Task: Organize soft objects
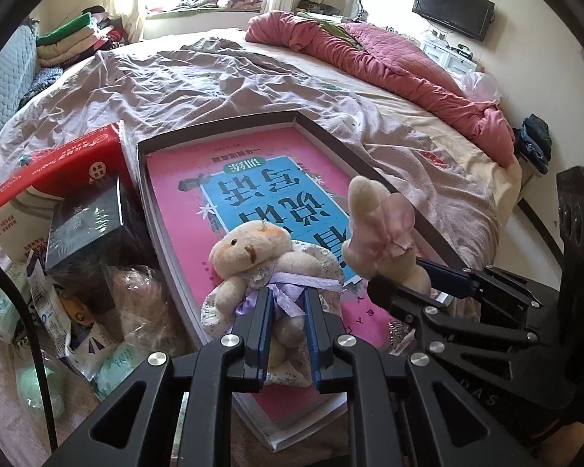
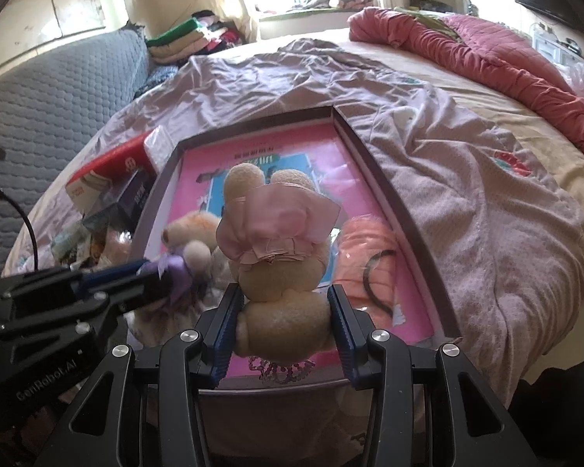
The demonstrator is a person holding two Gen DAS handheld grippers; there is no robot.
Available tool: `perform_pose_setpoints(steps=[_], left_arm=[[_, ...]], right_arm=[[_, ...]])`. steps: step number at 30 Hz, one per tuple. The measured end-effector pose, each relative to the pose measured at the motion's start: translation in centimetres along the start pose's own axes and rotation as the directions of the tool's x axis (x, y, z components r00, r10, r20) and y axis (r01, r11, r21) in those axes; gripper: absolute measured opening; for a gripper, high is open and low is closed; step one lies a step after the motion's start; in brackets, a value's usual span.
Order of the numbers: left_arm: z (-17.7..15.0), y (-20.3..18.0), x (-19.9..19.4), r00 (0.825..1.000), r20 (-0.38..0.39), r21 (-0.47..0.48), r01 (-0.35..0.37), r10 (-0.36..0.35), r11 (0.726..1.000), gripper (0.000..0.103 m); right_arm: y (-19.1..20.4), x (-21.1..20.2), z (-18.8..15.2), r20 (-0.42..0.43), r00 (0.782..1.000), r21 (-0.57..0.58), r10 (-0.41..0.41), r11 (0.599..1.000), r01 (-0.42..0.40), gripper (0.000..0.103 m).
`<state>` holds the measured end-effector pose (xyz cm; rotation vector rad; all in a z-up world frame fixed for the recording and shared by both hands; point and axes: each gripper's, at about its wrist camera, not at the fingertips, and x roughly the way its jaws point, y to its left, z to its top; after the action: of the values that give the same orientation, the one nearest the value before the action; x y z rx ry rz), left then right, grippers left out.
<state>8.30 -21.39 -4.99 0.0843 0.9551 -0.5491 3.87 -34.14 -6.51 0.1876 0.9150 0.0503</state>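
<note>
A: Biggest first: we have the bed (image 1: pixel 222 78), and on it the open box (image 1: pixel 331 132) with its pink book (image 1: pixel 175 179) inside.

B: Our left gripper (image 1: pixel 286 307) has its jaws clamped on the purple-ribboned bear (image 1: pixel 253 260), gripping its lower body. The bear's head points toward 11 o'clock, its long axis running away from us over the book.

A: Our right gripper (image 2: pixel 284 311) is closed around the pink-bow bunny (image 2: pixel 276 233), ears up at 12 o'clock, held upright above the box.

B: Both toys look plush, cream and squashy. The box floor lies straight ahead of both; we judge either could be lowered there, near the orange pouch (image 2: pixel 366 249) at 2 o'clock.
</note>
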Motion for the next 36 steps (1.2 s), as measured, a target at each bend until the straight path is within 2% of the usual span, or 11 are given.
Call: perform_pose_setpoints(steps=[21,36], left_arm=[[-0.6,-0.9,0.0,1.0,-0.01,0.031,-0.029,0.03,0.999,0.019],[-0.6,-0.6,-0.4,0.999,-0.021,-0.006,0.031,-0.032,0.999,0.02]], right_arm=[[-0.7,0.5,-0.6,-0.007,0.999,0.031,0.032,0.999,-0.032,0.05],[-0.8,-0.5,-0.3,0.026,0.999,0.047,0.028,0.998,-0.029,0.055]])
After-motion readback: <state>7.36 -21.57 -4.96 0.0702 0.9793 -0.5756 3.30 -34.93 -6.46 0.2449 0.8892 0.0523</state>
